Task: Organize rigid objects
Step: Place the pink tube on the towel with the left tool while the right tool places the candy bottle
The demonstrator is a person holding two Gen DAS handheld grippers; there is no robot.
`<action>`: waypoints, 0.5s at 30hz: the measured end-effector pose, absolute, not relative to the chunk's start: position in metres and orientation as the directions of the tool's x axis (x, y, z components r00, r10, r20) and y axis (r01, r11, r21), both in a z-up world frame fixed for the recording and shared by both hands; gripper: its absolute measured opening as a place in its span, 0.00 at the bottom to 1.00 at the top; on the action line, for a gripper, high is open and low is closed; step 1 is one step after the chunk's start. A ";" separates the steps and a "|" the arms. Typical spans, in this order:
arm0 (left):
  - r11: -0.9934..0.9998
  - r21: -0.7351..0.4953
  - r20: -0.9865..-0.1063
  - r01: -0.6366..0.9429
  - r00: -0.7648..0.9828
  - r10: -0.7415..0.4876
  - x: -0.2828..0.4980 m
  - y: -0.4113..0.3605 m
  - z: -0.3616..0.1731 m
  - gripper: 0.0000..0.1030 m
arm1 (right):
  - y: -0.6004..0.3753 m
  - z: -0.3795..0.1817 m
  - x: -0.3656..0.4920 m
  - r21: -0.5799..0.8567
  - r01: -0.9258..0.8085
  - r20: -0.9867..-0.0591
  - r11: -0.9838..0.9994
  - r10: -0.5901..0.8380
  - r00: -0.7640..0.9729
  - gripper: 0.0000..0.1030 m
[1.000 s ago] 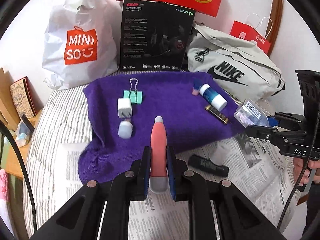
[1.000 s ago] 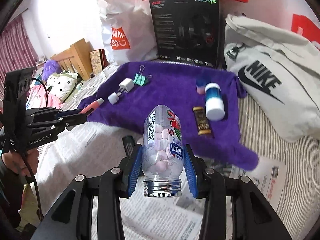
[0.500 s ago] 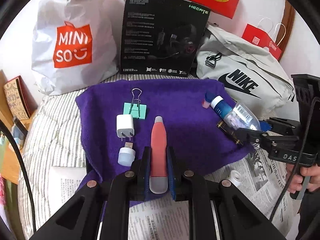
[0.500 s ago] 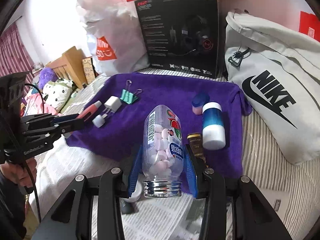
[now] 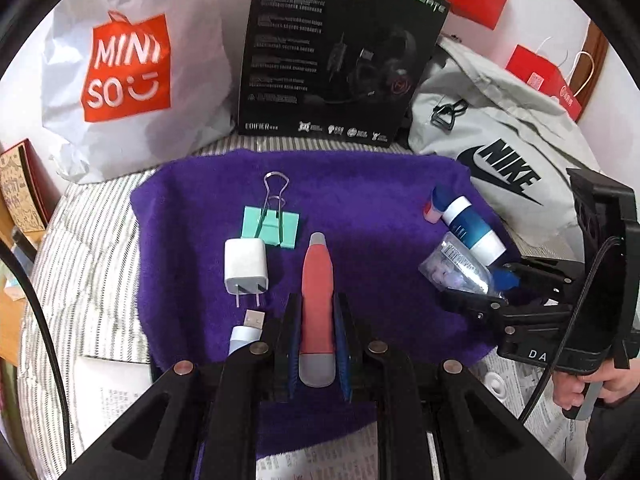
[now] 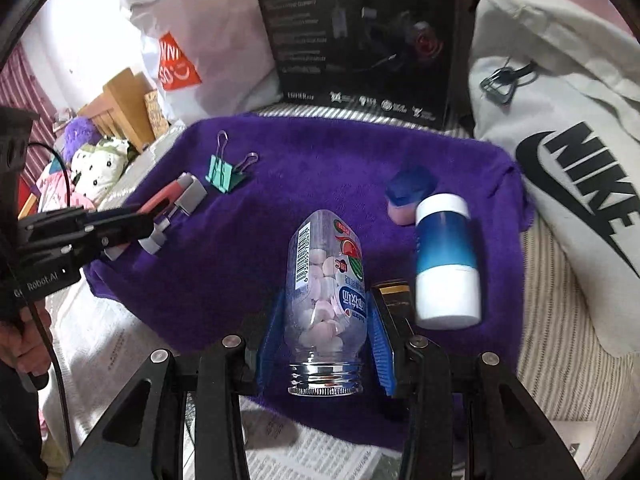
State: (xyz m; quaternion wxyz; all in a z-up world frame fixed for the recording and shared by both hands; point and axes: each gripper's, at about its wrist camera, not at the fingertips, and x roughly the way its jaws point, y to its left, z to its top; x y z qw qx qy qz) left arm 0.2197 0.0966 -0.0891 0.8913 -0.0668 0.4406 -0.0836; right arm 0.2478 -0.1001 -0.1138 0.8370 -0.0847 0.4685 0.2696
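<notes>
Here, from the left wrist, we see our left gripper (image 5: 316,312) clamped on a red pen-like tube (image 5: 317,304), its grey cap end towards the camera and its tip pointing out over the purple towel (image 5: 360,192). Just to the left lie a white charger plug (image 5: 245,266), a mint binder clip (image 5: 271,222) beyond it, and a small USB stick (image 5: 246,330) nearer us. At the right side the right gripper (image 5: 476,292) holds a clear candy bottle (image 5: 456,270), close beside a blue-and-white bottle (image 5: 472,228) and a small blue-and-pink piece (image 5: 434,204). A black headset box (image 5: 336,52) stands behind the towel.

From the right wrist, we see our right gripper (image 6: 326,332) closed around the clear candy bottle (image 6: 328,280), threaded mouth facing the camera, over the towel's (image 6: 320,160) near part. The blue-and-white bottle (image 6: 446,260) lies just to the right, with a black-and-gold item (image 6: 394,294) partly hidden between them. The left gripper (image 6: 132,220) with the red tube (image 6: 164,198) appears at the left, next to the binder clip (image 6: 222,174).
</notes>
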 end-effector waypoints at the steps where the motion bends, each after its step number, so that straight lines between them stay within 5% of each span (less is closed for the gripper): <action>1: 0.977 -0.193 -0.777 0.092 0.593 -0.210 0.222 0.096 -0.092 0.15 | -0.099 -0.116 0.249 0.112 -0.533 -0.833 0.839 0.372 0.410 0.40; 15: 0.986 -0.133 -0.812 0.098 0.560 -0.165 0.235 0.093 -0.115 0.15 | -0.092 -0.124 0.257 0.060 -0.559 -0.838 0.827 0.346 0.422 0.40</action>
